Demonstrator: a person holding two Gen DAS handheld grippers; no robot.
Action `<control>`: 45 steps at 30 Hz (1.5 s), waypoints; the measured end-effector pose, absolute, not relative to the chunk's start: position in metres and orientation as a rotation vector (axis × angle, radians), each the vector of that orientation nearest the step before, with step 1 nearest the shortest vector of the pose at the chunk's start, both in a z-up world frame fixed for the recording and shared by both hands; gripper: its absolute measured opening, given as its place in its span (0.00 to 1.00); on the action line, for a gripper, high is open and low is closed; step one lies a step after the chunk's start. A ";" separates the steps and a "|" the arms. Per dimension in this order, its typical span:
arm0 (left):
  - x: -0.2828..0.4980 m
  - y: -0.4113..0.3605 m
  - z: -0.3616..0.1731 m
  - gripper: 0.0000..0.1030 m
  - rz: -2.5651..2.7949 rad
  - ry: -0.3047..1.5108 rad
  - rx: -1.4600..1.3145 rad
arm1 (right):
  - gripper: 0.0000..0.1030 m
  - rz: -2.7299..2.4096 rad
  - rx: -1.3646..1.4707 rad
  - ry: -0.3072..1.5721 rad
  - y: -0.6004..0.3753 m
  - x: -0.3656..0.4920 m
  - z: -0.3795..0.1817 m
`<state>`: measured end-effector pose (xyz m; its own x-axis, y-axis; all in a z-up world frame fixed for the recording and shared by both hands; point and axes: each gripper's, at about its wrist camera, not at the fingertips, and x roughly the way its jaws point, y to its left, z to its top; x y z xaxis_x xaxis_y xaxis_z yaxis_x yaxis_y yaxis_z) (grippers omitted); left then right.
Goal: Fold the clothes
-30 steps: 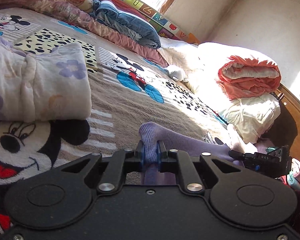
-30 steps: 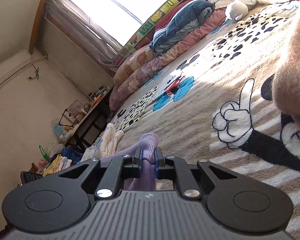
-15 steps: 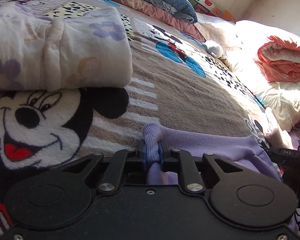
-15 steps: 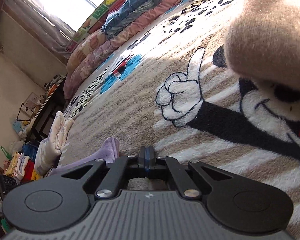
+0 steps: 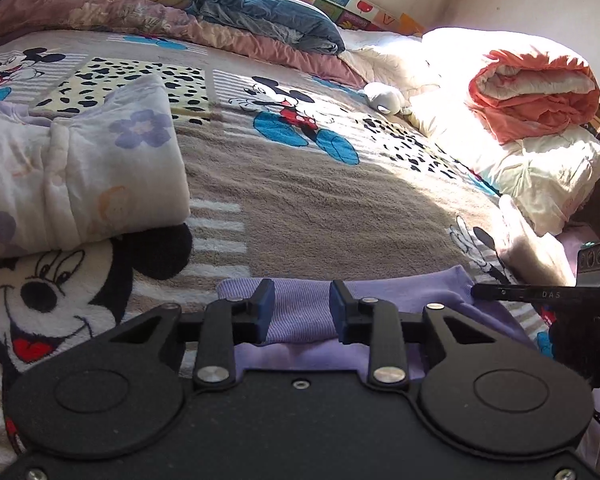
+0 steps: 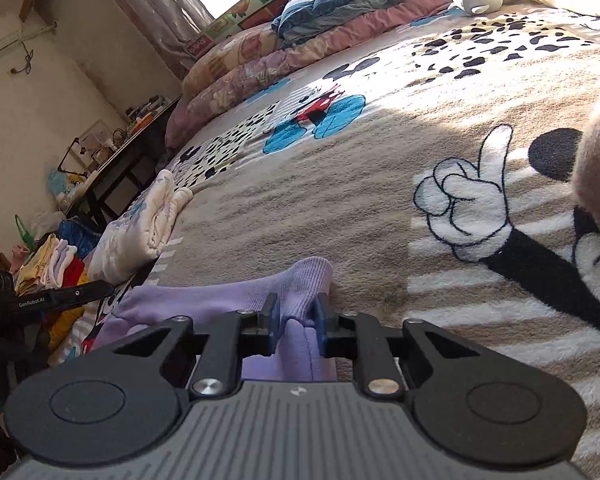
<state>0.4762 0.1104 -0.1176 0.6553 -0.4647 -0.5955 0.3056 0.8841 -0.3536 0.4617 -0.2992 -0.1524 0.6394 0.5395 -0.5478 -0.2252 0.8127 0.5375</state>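
the lilac garment (image 5: 300,312) lies flat at the near edge of the bed, on the cartoon-mouse blanket (image 5: 308,208). the left gripper (image 5: 302,310) sits low over its ribbed hem with the fingers (image 5: 265,304) spread wide, one on each side of the cloth, no grip on it. the right gripper (image 6: 296,318) is at the other corner; there the fingers (image 6: 270,314) stand narrowly apart with a bunched ribbed cuff (image 6: 306,280) rising between them, and the cloth looks loose in the gap, not pinched.

in the left wrist view the right gripper's black arm shows at the far right, its tip just beside the garment's corner. a folded floral quilt (image 5: 76,168) rests on the blanket to the left, well apart from the garment. a rolled coral quilt (image 5: 536,88) sits on a white one near the wall, and a small grey plush toy (image 5: 384,98) lies near them. pillows and a blue quilt (image 5: 268,12) are stacked along the far side. beyond the bed, in the right wrist view, a heap of coloured clothes (image 6: 56,256) lies by a dark desk (image 6: 120,160).
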 end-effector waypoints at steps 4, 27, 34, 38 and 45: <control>0.479 0.104 -0.130 0.25 -0.413 0.782 -0.180 | 0.09 0.424 0.414 0.754 -0.298 0.461 -0.150; 0.476 0.116 -0.148 0.25 -0.282 0.832 -0.190 | 0.09 0.335 0.576 0.780 -0.320 0.462 -0.175; 0.472 0.114 -0.136 0.25 -0.259 0.798 -0.171 | 0.24 0.274 0.462 0.731 -0.313 0.459 -0.150; 0.477 0.104 -0.138 0.25 -0.278 0.820 -0.156 | 0.24 0.366 0.345 0.669 -0.298 0.459 -0.123; 0.486 0.087 -0.142 0.26 -0.312 0.859 -0.131 | 0.20 0.461 0.120 0.822 -0.263 0.475 -0.152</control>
<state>0.4864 0.0870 -0.1424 0.6112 -0.3215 -0.7232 0.2168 0.9468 -0.2376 0.4749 -0.2631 -0.1522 0.5886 0.4401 -0.6781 -0.3486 0.8950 0.2783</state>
